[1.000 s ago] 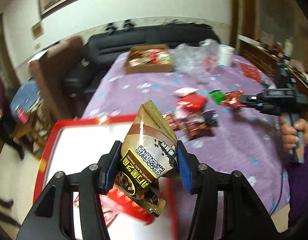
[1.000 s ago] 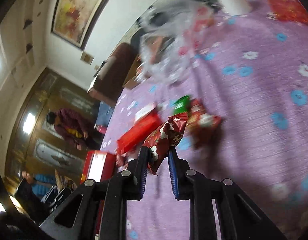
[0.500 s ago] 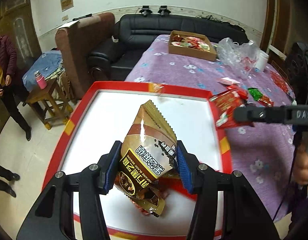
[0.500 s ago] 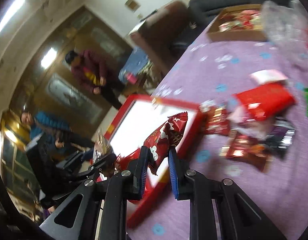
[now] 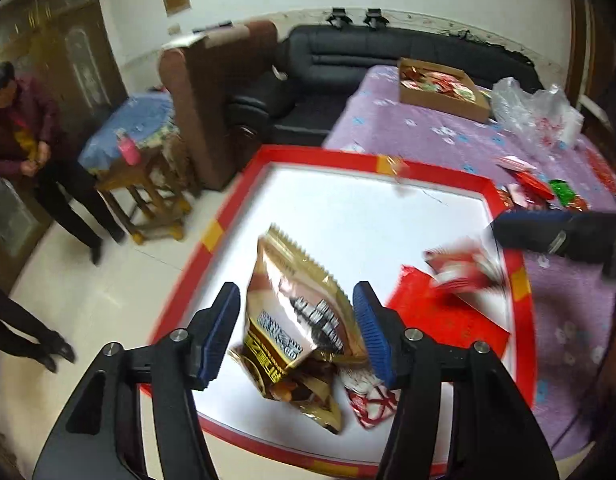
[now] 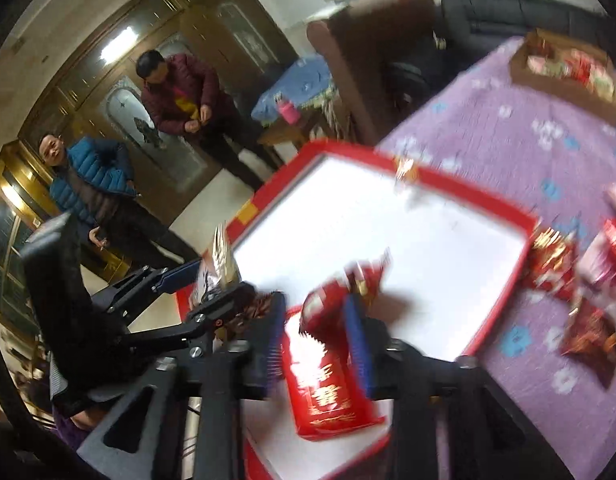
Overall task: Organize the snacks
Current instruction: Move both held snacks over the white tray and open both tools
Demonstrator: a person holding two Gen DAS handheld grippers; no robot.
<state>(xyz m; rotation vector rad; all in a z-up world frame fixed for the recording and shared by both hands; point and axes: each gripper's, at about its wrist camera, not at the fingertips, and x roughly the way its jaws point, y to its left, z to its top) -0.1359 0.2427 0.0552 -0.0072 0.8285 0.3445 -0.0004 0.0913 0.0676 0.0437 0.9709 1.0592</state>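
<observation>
Upright, gold snack packet (image 5: 296, 320), serrated top away, between spread left claw (image 5: 298, 336).

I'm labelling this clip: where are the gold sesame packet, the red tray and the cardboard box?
gold sesame packet (image 5: 296, 312), left wrist view, front face.
red tray (image 5: 212, 236), left wrist view, left rim.
cardboard box (image 5: 435, 100), left wrist view, near wall.

Motion-blurred red packet (image 6: 339, 300) between right gripper (image 6: 317, 340) fingers

We see a gold-and-brown pouch (image 5: 296, 316) with white lettering | tray (image 5: 244, 184) red-rimmed with yellow patches, white inside | flat red packet (image 6: 327, 396) with gold characters | worktop cloth (image 5: 435, 136) purple with white and blue flowers | tongs' pads (image 5: 371, 332) blue, ribbed | sofa (image 5: 371, 56) black
</observation>
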